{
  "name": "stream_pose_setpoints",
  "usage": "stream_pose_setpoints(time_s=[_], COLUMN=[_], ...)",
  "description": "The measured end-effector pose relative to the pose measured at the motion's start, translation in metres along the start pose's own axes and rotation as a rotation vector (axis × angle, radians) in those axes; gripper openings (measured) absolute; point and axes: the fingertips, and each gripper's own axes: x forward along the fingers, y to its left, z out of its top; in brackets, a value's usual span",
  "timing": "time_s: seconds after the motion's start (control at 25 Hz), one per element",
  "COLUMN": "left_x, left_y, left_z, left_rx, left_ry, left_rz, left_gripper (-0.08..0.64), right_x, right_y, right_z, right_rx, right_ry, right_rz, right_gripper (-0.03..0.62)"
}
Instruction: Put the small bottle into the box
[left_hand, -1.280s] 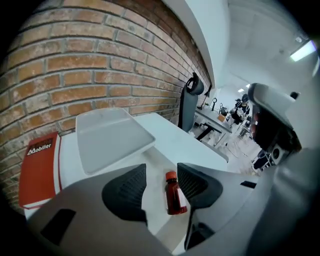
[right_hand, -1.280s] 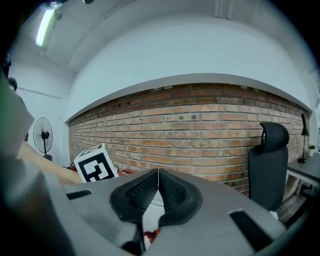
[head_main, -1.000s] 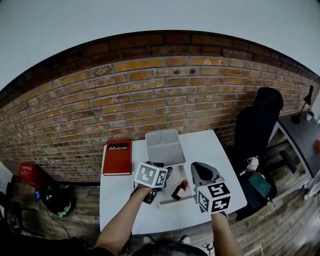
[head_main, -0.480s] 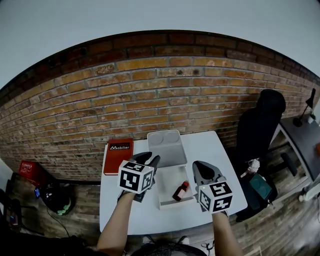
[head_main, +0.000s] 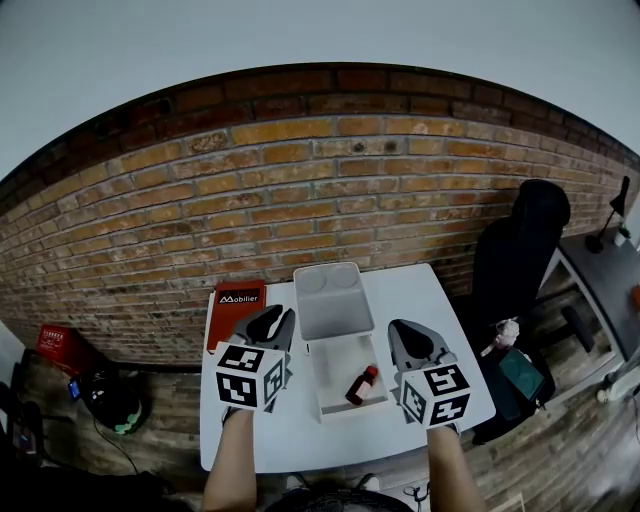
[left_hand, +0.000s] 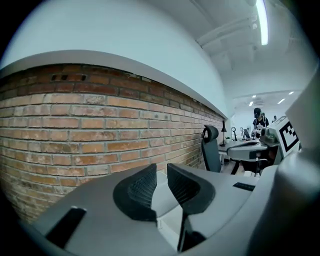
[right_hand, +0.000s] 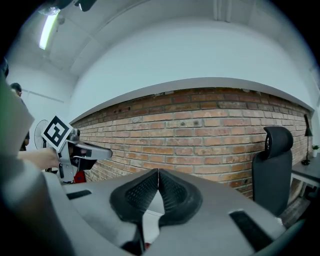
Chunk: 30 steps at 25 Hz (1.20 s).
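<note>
A small brown bottle (head_main: 362, 384) with a red cap lies tilted inside the open white box (head_main: 328, 372) at the table's middle. The box's lid (head_main: 330, 290) stands open behind it. My left gripper (head_main: 271, 326) hangs to the left of the box, above the table. Its jaws have just been closing; a narrow gap remains and nothing is between them (left_hand: 161, 172). My right gripper (head_main: 411, 338) is just right of the box, shut and empty (right_hand: 158, 172). Neither gripper touches the bottle.
A red book (head_main: 237, 298) lies at the table's far left, just beyond the left gripper. A brick wall runs behind the table (head_main: 425, 290). A black office chair (head_main: 520, 250) stands to the right, and a dark desk (head_main: 600, 270) lies further right.
My left gripper has risen and drawn away to the left, from over the box's front left corner, and its jaws have narrowed. The bottle stays in the box. The right gripper has kept still.
</note>
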Motion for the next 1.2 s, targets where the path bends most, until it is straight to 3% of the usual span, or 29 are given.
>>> stream_pose_setpoints(time_s=[0.44,1.2], left_x=[-0.014,-0.011], left_y=[0.019,0.014], left_z=[-0.008,-0.017], left_rx=[0.005,0.009], left_ry=[-0.037,-0.017], left_rz=[0.085,0.079], left_gripper=[0.041,0.040], right_x=[-0.002,-0.004], right_y=[0.002,0.004], right_z=[0.012,0.010], right_rx=[-0.007,-0.004], right_ry=[-0.036,-0.036], right_rz=[-0.005,-0.014], right_gripper=[0.020,0.020])
